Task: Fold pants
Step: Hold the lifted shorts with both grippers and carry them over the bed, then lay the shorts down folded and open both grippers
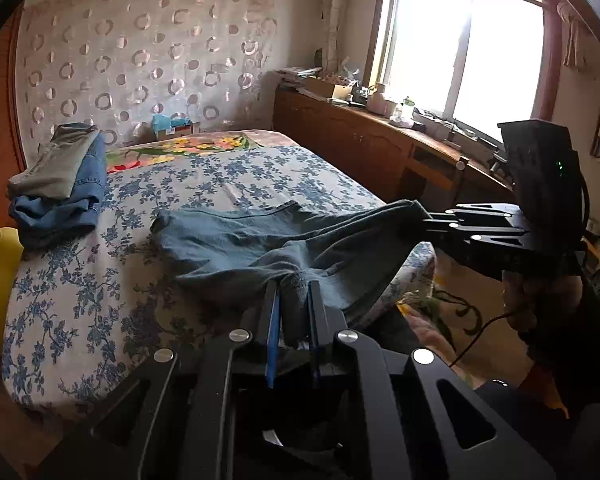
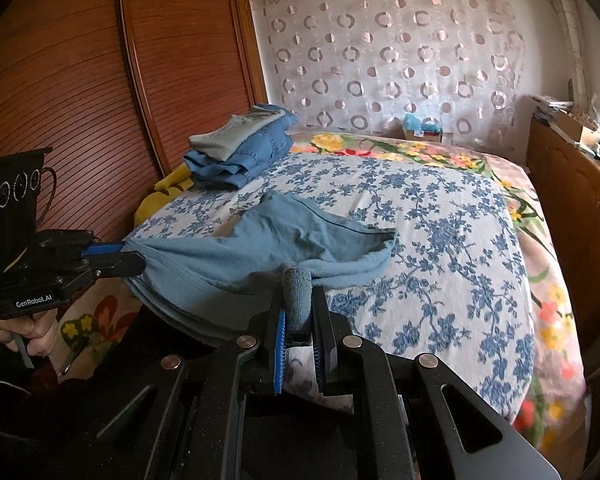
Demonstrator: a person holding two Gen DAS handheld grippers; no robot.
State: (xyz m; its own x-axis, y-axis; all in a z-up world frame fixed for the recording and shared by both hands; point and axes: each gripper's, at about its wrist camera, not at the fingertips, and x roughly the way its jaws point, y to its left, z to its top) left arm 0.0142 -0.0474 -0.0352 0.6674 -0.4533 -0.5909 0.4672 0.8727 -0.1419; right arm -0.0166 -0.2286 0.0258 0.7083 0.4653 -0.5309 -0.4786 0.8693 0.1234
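Light source: daylight through the window, blown out to white with glare bleeding over its frame. Room level: moderate, dimmer away from the glass. Bed cover: evenly lit, soft shadows only. Wooden wardrobe doors: darker, warm cast. Foreground gripper bodies: near-black, little detail. Distortion: strong fisheye bowing of straight lines, black vignette in corners. Focus: centre fairly sharp, edges soft; slight smear at the right wrist view's lower right.

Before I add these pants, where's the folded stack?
In both views the folded stack sits on the bed's far left corner, near the wooden closet.
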